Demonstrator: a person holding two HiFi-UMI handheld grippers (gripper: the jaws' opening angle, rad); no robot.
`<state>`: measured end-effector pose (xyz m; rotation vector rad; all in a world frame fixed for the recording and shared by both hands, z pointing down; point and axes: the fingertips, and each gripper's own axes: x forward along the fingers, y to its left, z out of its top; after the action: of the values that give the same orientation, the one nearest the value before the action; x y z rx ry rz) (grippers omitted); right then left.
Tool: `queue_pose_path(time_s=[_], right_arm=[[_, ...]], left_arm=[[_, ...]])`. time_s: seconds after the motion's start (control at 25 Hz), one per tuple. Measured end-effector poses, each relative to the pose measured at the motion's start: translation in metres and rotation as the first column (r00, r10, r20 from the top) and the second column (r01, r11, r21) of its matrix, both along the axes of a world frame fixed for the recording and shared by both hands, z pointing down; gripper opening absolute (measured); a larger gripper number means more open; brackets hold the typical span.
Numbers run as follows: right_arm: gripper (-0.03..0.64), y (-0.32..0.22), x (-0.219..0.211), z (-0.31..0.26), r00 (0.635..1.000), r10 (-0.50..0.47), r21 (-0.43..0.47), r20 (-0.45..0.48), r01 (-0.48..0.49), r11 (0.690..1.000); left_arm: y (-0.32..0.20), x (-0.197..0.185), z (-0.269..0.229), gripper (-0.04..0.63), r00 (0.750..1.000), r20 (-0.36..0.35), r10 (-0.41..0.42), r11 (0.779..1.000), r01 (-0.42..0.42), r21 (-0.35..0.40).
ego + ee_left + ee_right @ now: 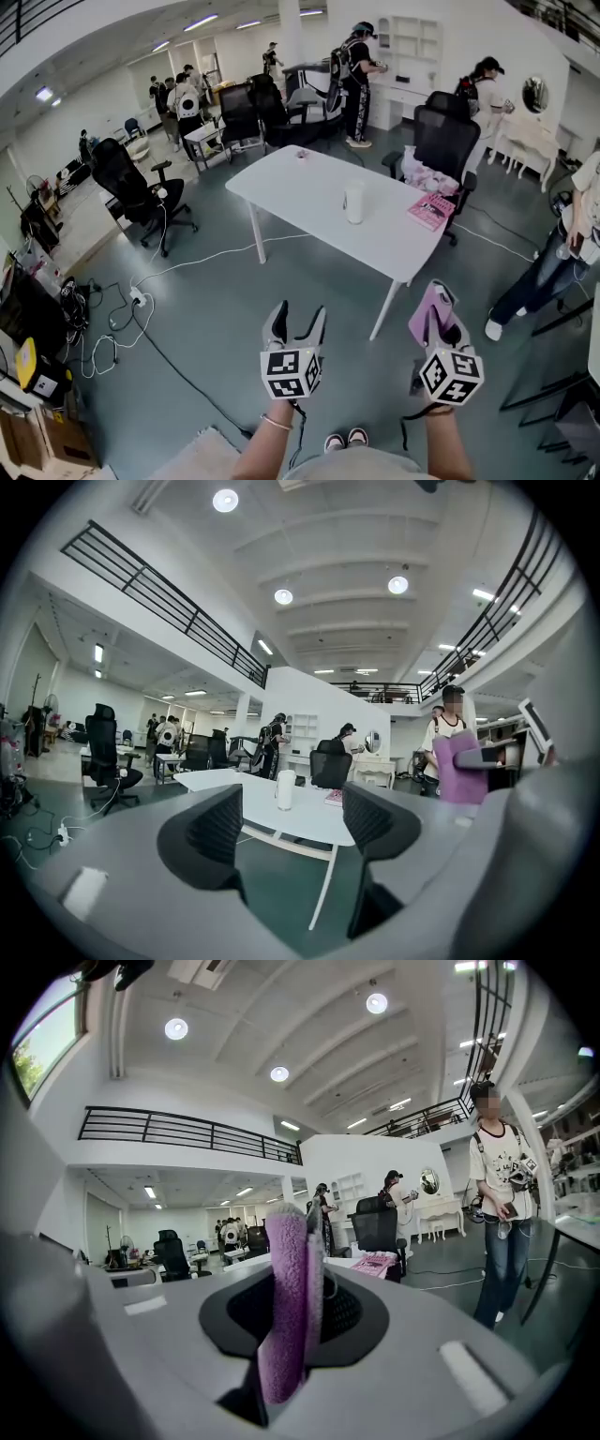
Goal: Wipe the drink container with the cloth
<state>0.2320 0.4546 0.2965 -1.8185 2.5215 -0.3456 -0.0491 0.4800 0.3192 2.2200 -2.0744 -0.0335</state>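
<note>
While one drink container [353, 202] tops the table [291, 187], left claw [300, 313] gapes; right claw [442, 321] pinches one cloth [284, 1307].

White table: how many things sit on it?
3: white drink container in the middle, pink book at the right edge, small unclear item at the far end. Nothing looks hidden.

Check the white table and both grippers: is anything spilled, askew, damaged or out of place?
Nothing stands out. The white drink container stands upright on the white table, no spill around it; the pink book lies flat near its edge. The right gripper pinches the purple cloth; the left gripper is open, empty.
</note>
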Motion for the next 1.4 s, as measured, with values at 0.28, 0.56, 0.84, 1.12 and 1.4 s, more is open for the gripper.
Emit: queue_pose_path(time_s=[0.28,0.56,0.84,1.12,1.4], right_arm=[[0.069,0.005,0.002,0.001,1.000,0.026,-0.001,-0.005,-0.026,1.000],[0.069,0.006,0.007,0.009,0.999,0.044,-0.019,-0.006,-0.045,0.999],[0.069,-0.015,0.016,0.024,0.998,0.061,-0.045,-0.003,-0.061,0.997],[0.069,-0.071,0.023,0.029,0.999,0.046,-0.059,-0.001,-0.046,0.997],[0.069,-0.149,0.024,0.024,1.000,-0.001,-0.044,-0.014,0.000,0.999]], left_arm=[[-0.005,0.004,0.003,0.402,0.999,0.004,0.052,0.999,-0.052,0.001],[-0.008,0.007,0.010,0.426,0.997,0.019,0.070,0.998,-0.070,-0.006],[-0.030,0.007,0.025,0.422,0.998,0.005,0.070,0.997,-0.070,-0.036],[-0.080,0.012,0.028,0.422,0.998,0.002,0.056,0.998,-0.056,-0.040],[-0.149,0.015,0.028,0.420,1.000,-0.006,0.021,0.999,-0.021,-0.031]])
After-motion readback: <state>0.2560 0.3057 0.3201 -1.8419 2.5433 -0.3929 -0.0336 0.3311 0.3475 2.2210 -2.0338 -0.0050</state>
